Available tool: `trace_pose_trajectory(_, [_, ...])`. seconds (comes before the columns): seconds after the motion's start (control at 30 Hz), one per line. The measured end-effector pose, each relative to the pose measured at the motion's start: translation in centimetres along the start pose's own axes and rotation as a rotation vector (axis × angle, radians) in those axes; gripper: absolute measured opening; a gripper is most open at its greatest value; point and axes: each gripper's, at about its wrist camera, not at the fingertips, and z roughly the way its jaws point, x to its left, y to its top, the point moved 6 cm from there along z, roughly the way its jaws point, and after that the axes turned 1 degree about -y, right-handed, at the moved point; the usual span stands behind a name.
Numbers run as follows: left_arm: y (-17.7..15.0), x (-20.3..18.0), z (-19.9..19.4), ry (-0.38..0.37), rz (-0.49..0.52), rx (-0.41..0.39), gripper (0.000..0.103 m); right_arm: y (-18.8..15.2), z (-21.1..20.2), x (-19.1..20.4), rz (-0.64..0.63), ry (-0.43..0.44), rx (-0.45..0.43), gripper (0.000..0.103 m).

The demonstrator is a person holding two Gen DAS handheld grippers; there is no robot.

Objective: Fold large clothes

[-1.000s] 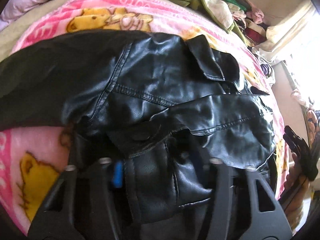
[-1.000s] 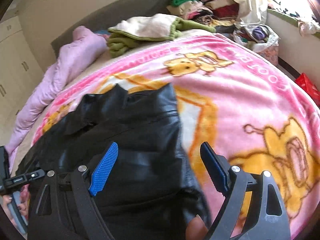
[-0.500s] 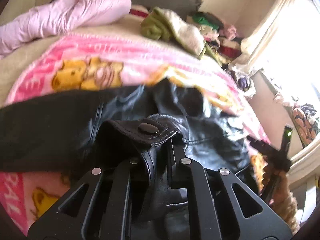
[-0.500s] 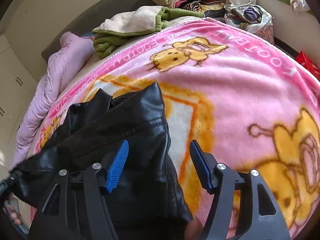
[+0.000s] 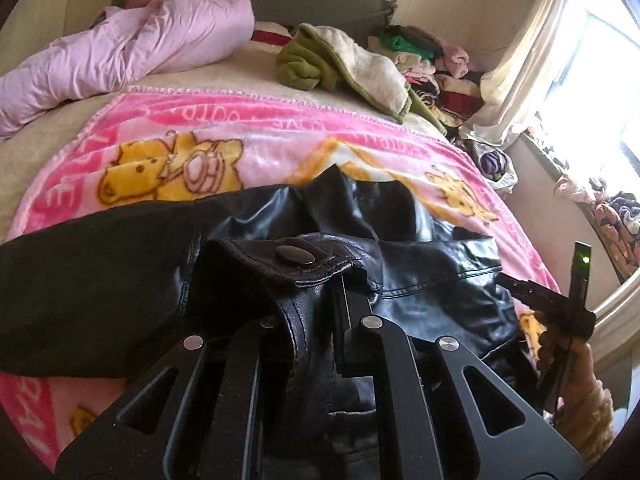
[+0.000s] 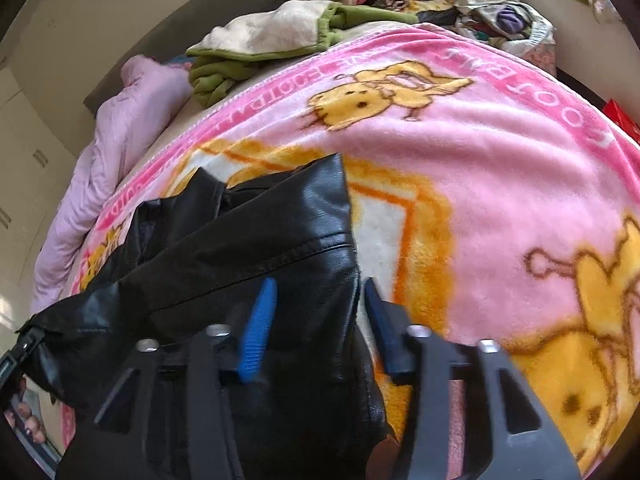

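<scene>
1. The black leather jacket lies crumpled across the middle of the pink cartoon blanket on the bed, one dark panel stretching off to the left in the left wrist view, a snap-button tab riding on top.
2. The left gripper is pressed together on a fold of the jacket just below that tab; leather bunches between its fingers and is raised off the blanket.
3. The right gripper straddles the jacket's right-hand edge, its jaws closing; leather sits between the blue pads, but a gap shows and I judge the pinch not yet made.
4. The step in hand looks like securing two holds before spreading or folding the garment.
5. Next, the right pads must bite the edge firmly; then both hands lift and draw apart so the stiff leather flattens.
6. Beyond: a lilac duvet and a green-and-cream throw near the headboard, well clear.
</scene>
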Motion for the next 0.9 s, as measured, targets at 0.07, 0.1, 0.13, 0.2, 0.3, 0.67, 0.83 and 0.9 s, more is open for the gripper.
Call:
trace_pose_trajectory(0.07, [-0.2, 0.5, 0.5, 0.005, -0.005, 0.005, 0.003, 0.1, -0.2, 0.1, -0.026, -0.007, -0.015, 0.014])
trace_pose_trajectory(0.1, [-0.3, 0.9, 0.8, 0.011, -0.011, 0.012, 0.003, 0.2, -0.5, 0.0, -0.038, -0.020, -0.035, 0.009])
trace_pose_trajectory(0.13, [-0.5, 1.1, 1.0, 0.014, -0.012, 0.017, 0.003, 0.2, -0.6, -0.3, -0.037, -0.024, -0.041, 0.007])
trace_pose_trajectory(0.2, [-0.8, 1.4, 1.6, 0.015, -0.015, 0.032, 0.003, 0.1, -0.6, -1.1, -0.021, -0.038, -0.053, 0.006])
trace_pose_trajectory(0.3, [-1.5, 1.8, 2.8, 0.046, 0.000, 0.061, 0.004, -0.2, 0.1, -1.8, -0.009, -0.063, -0.049, 0.006])
trace_pose_trajectory(0.67, [-2.5, 2.7, 3.4, 0.080, -0.007, 0.102, 0.017, -0.3, -3.8, -0.5, -0.062, -0.091, -0.111, 0.020])
trace_pose_trajectory(0.83, [-1.4, 2.1, 0.8, 0.121, 0.022, 0.042, 0.033, -1.7, -5.7, 2.2, -0.121, 0.012, -0.123, 0.030])
trace_pose_trajectory(0.9, [-0.9, 1.8, -0.2, 0.152, 0.033, 0.008, 0.039, -2.2, -5.6, 3.3, -0.139, 0.023, -0.108, 0.030])
